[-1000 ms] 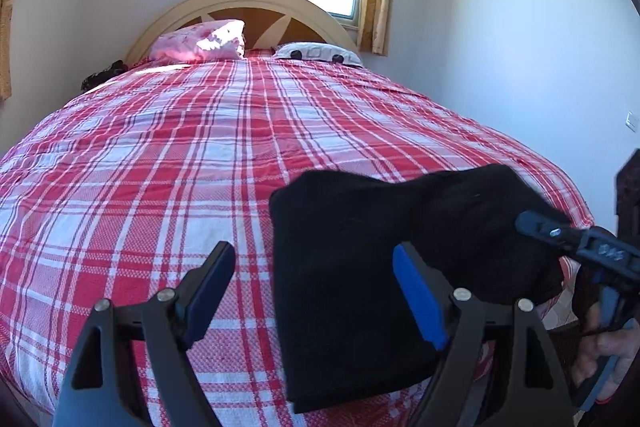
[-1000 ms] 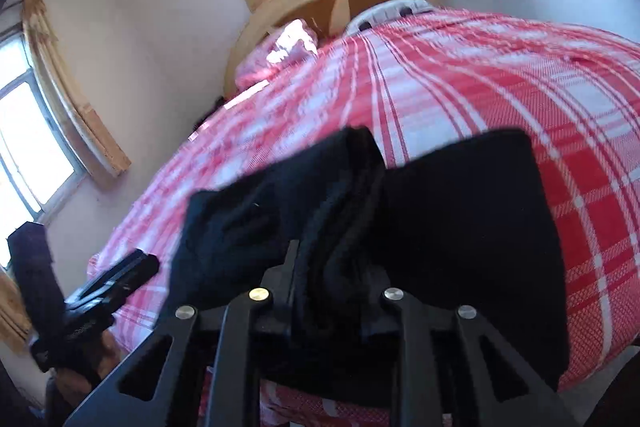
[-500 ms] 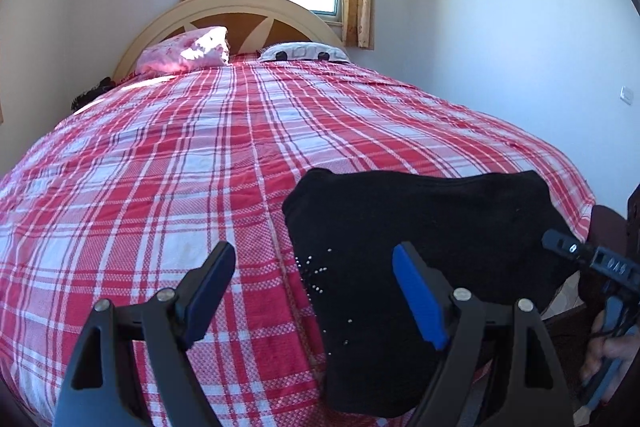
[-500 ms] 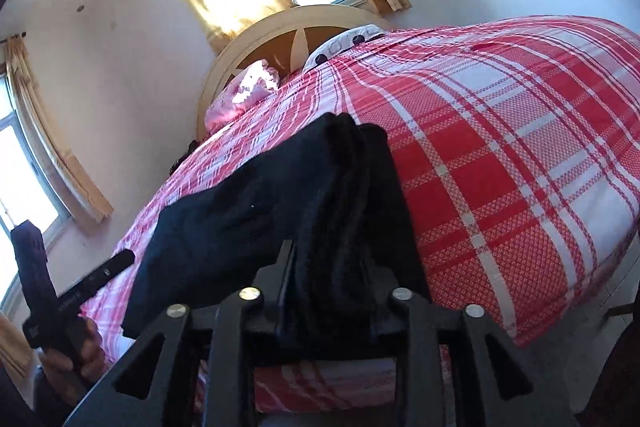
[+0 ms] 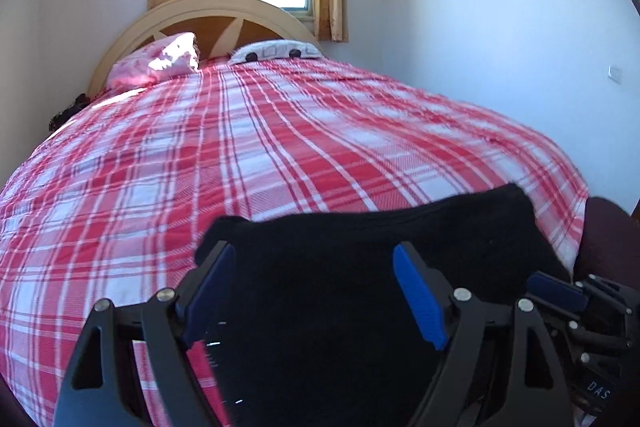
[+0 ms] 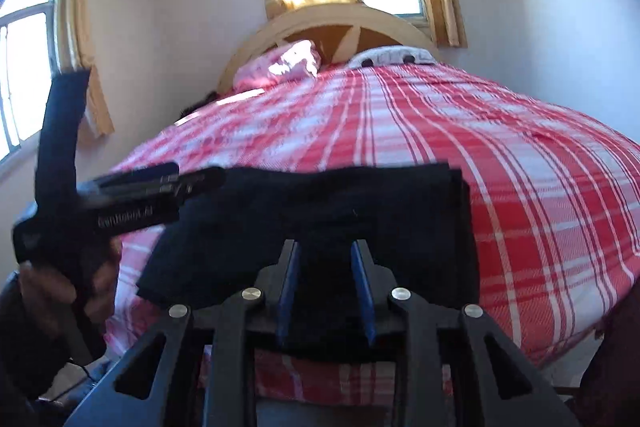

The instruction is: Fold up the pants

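Observation:
The black pants [image 5: 360, 267] lie folded in a flat rectangle at the near edge of the red plaid bed [image 5: 240, 155]. They also show in the right wrist view [image 6: 320, 211]. My left gripper [image 5: 316, 287] is open, its blue pads wide apart just above the pants' near left part, holding nothing. My right gripper [image 6: 326, 291] has its jaws partly apart around the pants' near edge; whether the pads still pinch the cloth I cannot tell. The left gripper also shows in the right wrist view [image 6: 160, 183], beside the pants' left end.
A pink pillow [image 5: 160, 63] and a white patterned pillow [image 5: 276, 51] lie against the curved headboard [image 5: 208, 15] at the far end. A wall [image 5: 500, 27] runs along the bed's right side. The bed's front edge [image 6: 360, 379] drops just under the pants.
The right gripper, shut on a bunched fold of the pants, laid it down and its jaws parted. The pants now lie flat. The left gripper moved right, over the pants.

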`<state>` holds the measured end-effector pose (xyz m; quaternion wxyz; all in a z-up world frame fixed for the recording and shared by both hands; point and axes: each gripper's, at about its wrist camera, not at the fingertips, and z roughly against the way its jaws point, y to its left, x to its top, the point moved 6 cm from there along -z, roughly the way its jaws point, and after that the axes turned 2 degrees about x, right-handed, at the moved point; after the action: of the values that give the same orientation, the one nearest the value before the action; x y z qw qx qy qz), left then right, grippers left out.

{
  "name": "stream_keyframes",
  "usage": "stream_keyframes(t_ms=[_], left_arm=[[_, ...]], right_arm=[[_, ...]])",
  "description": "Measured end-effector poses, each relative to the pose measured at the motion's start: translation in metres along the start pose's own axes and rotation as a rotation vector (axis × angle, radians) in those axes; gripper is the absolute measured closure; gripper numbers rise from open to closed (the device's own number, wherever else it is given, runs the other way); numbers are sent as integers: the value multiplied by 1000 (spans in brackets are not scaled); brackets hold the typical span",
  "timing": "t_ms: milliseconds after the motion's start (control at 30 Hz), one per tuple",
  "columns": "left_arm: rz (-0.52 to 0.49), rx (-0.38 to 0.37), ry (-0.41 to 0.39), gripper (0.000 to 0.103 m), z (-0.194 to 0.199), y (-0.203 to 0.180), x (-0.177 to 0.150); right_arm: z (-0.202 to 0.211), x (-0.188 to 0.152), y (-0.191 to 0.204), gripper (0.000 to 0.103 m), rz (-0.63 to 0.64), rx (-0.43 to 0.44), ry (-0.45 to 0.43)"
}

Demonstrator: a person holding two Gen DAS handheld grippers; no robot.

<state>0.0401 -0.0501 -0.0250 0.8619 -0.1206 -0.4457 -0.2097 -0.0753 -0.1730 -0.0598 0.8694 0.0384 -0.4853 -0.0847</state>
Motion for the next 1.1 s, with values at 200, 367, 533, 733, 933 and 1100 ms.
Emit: stream_keyframes(t_ms=[200, 367, 533, 733, 933, 1100], left_arm=[[14, 32, 57, 13, -21, 16, -25], [34, 48, 56, 4, -5, 39, -34], [78, 74, 21, 5, 32, 58, -45], [15, 103, 39, 5, 28, 37, -56], [99, 92, 119, 2, 13, 44, -77], [166, 65, 155, 0, 8, 52, -82]], right_arm=[[2, -36, -30, 74, -165, 51, 9], [6, -36, -33, 74, -177, 75, 9], [17, -12, -32, 74, -201, 69, -36], [6, 35, -32, 74, -126, 12, -101], [-42, 30, -46, 74, -110, -72, 49], [-50, 33, -70, 75, -263, -16, 27]])
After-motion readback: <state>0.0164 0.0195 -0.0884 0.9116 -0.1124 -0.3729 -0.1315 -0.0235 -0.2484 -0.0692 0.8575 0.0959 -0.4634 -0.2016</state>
